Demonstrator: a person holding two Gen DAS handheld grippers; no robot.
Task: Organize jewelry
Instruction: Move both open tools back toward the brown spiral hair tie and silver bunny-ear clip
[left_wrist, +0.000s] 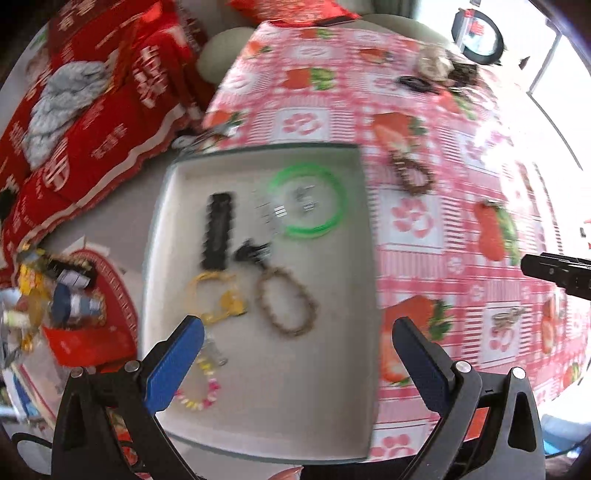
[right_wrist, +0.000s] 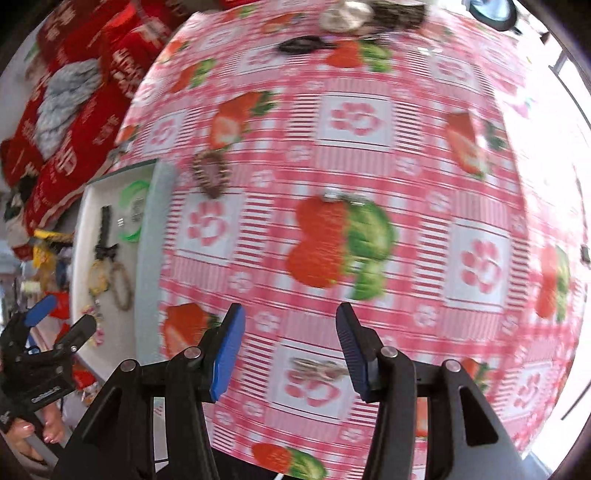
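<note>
left gripper: wide open, nothing in it, hanging over the near end of the white tray
wooden bead bracelet: lying in the tray, just beyond the gripper
green bangle: far end of the tray
right gripper: half open, empty, above the strawberry tablecloth
small metal piece: on the counter, between its fingers in view

blurred tablecloth, smeared far trinkets
</note>
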